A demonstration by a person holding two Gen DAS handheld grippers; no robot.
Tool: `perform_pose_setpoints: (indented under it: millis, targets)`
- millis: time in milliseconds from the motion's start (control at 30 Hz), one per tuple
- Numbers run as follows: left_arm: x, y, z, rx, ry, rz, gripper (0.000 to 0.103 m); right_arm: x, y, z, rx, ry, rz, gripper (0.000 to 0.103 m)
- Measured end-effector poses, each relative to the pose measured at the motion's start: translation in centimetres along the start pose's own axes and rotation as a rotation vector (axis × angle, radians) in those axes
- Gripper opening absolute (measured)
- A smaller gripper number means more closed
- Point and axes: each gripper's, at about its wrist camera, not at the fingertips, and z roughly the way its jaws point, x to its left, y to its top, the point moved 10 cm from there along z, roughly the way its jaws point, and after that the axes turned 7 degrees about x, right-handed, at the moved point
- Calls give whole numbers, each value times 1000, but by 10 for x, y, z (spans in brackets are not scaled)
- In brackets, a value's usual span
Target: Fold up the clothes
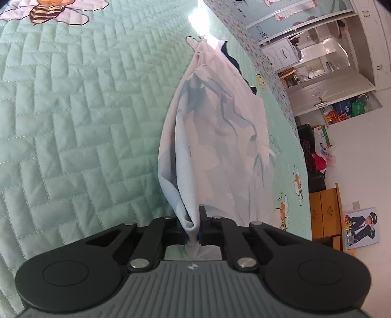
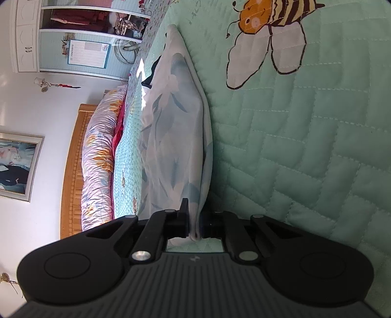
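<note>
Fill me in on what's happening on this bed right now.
A person is folding clothes with a handheld gripper in each hand. The left gripper and the right gripper are each shut on an edge of the same pale blue printed garment, which lies on the green quilted bedspread. A dark item peeks from behind the garment's far end. The fold is not finished.

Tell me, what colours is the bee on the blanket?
Orange face, yellow-and-brown stripes, white wings: the bee shows best in the right wrist view.

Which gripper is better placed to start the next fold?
Neither clearly: left gripper and right gripper are each shut on a bunched edge of the pale floral garment over the green quilt.
</note>
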Motion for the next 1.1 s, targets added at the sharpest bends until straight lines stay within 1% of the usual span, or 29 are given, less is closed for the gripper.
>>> perform_pose_setpoints:
  millis: [67,133,233,300,433,467,500,533,567,600,633,667,700,733,800,833,967,1100]
  targets:
    - [-11,-5,-8,5,-22,36,4,7,-4,-5,4,27,-14,6]
    - [-22,-11,-17,9,-45,71,4,14,-10,-12,13,33,-40,6]
    - [-24,-26,-32,43,-52,91,4,17,-26,-25,31,40,-54,6]
    - [-15,-43,-44,73,-44,92,3,12,-42,-35,46,42,-50,6]
    - [12,-84,-57,157,-23,104,4,-6,-85,-58,81,50,-21,6]
    - [20,-94,-58,181,-21,113,5,-13,-93,-61,84,20,-32,7]
    - [29,-101,-58,185,10,127,10,-20,-100,-65,85,-24,-51,10]
    - [36,-105,-57,182,41,141,13,-25,-104,-69,78,-35,-59,10]
    - [38,-105,-59,164,33,137,15,-30,-106,-73,68,-30,-62,12]
    - [40,-105,-62,145,21,131,22,-32,-107,-79,56,-7,-42,15]
    - [39,-103,-66,114,12,126,29,-32,-106,-86,31,14,-20,25]
    - [37,-101,-70,83,4,120,44,-31,-104,-95,-1,25,-16,34]
    - [34,-98,-74,50,1,127,54,-29,-101,-104,-33,32,-20,38]
    - [29,-96,-77,20,1,141,56,-27,-98,-111,-56,39,-24,44]
    - [20,-91,-82,-25,-10,157,56,-20,-94,-115,-59,53,-32,46]
    - [17,-89,-81,-30,-24,155,56,-18,-93,-113,-52,54,-37,46]
    - [13,-81,-69,-30,9,179,56,-13,-88,-98,-24,33,-56,46]
    - [11,-77,-60,-12,6,194,56,-13,-85,-87,-9,4,-71,46]
